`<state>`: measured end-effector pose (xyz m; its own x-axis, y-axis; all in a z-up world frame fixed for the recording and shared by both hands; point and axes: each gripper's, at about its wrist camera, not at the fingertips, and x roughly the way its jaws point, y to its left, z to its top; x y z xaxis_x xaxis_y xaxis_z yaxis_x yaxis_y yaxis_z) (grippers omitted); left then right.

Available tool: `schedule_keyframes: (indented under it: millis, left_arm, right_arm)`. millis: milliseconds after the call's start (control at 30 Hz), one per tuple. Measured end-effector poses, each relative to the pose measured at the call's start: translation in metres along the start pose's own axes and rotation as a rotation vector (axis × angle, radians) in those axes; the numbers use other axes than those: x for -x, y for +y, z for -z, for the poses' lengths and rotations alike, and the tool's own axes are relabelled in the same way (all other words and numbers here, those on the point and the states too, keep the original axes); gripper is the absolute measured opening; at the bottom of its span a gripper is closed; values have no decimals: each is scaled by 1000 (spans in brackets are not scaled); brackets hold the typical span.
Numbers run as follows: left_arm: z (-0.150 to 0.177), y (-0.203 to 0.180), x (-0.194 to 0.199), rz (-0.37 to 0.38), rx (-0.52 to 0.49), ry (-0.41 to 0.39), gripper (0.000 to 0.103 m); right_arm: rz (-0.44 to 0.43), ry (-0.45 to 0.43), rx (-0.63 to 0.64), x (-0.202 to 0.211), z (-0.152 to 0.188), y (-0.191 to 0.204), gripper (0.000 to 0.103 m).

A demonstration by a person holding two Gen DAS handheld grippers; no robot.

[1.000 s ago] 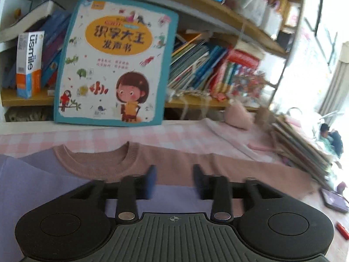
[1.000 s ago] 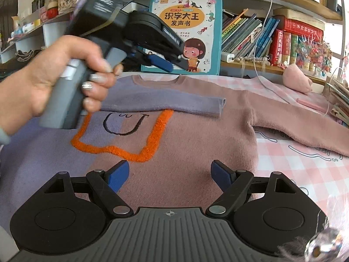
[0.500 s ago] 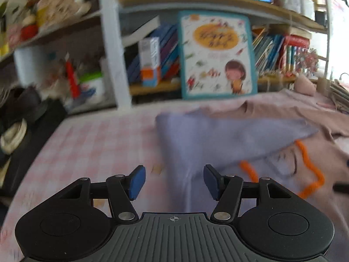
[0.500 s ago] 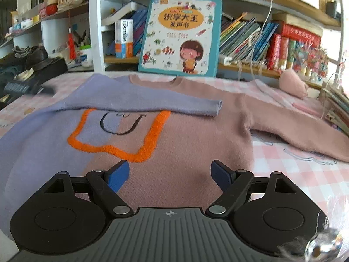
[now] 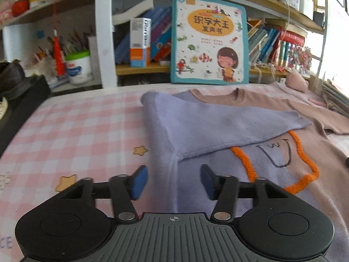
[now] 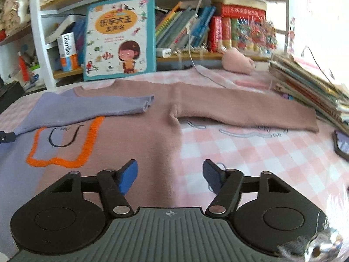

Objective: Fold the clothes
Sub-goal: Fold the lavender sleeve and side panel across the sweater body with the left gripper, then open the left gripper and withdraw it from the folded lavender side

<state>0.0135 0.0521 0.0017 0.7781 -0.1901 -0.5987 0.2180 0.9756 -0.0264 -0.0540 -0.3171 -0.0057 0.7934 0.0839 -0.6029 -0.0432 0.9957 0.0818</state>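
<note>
Closing over the near part of the sweater, the left gripper has its blue pads apart with the purple side edge between them, not yet pinched. The right gripper is closing too, its pads apart above the pink side edge, where the cloth meets the checked tablecloth; nothing is held. The sweater lies flat, face up, on the table. Its purple sleeve is already folded across the chest above the orange outline, while the pink sleeve stretches out toward a stack of books. The knit looks soft, light and limp, so it should sag and drag unless lifted at two points; the side edges and the pink cuff seem the best holds. Farther back, a picture book leans on the shelf.
</note>
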Motion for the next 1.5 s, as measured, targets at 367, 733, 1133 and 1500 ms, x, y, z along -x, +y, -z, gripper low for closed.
schedule_keyframes:
  millis: [367, 733, 1133, 1500]
  left_arm:
    - [9, 48, -5, 46, 256, 16, 16]
    - [13, 68, 3, -41, 271, 5, 16]
    - [23, 73, 14, -48, 262, 4, 14]
    - [24, 61, 21, -103, 194, -21, 37]
  right_arm:
    - [-48, 40, 4, -12, -2, 5, 18]
    - [-90, 23, 86, -26, -9, 36, 12]
    - [-116, 16, 111, -21, -6, 47, 12]
    - [-115, 19, 71, -14, -4, 39, 20]
